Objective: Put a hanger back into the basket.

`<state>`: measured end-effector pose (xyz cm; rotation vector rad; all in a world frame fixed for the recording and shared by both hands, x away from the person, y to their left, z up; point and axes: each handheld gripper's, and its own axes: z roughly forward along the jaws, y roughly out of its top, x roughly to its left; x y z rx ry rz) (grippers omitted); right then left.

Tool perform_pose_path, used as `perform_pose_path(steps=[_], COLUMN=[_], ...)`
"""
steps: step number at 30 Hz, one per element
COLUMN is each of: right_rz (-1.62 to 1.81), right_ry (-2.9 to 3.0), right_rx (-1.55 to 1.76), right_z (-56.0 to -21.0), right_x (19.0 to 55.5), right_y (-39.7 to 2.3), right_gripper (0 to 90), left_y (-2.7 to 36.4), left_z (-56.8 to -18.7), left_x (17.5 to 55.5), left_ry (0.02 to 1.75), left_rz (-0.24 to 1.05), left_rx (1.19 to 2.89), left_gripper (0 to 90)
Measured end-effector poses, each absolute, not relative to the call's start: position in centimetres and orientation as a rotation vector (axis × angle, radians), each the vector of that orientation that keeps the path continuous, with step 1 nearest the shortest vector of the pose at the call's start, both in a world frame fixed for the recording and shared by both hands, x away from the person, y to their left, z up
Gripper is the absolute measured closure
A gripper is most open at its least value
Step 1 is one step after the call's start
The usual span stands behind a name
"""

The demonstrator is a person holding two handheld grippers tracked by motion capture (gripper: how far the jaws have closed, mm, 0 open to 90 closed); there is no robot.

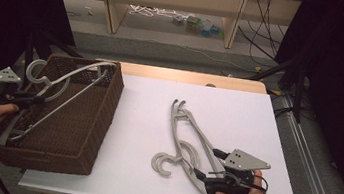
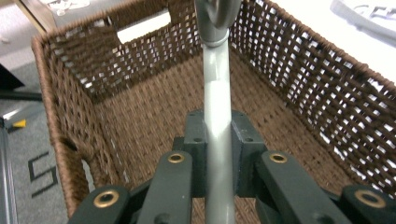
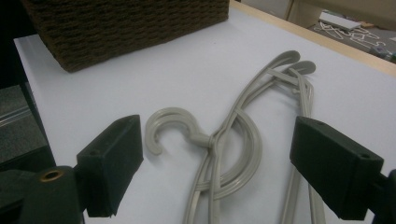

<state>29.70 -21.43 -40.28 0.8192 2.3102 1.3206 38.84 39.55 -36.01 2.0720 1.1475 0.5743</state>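
My left hand-held gripper (image 2: 218, 154) clamps a grey hanger (image 1: 67, 94) by its bar, angling it into the wicker basket (image 1: 99, 133). My right hand-held gripper (image 3: 217, 163) waits, jaws apart, over the counter's (image 1: 146, 124) remaining hangers (image 1: 189, 139).

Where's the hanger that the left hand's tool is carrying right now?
In the high view the held hanger is at the left, over the open brown wicker basket, clamped in the left gripper.

Left gripper (image 1: 33, 100) clamped, right gripper (image 3: 217, 163) agape
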Motion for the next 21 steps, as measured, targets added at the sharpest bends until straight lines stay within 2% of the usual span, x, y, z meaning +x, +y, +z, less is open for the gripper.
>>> perform_pose_path(steps=[5,21], right_rz=[1.320,1.315], right_ry=[2.305,2.319], right_rx=[0.821,0.820], right_z=[-40.3,-40.4], right_x=[29.7,29.7], right_y=[-21.5,-21.5], right_gripper=[18.1,18.1], left_y=[39.7,38.9], left_z=[-36.6,-40.9], left_x=[39.7,42.2], left_ry=[1.162,1.354], left_rz=[0.517,0.420], left_rx=[2.166,2.191], left_gripper=[79.2,78.2])
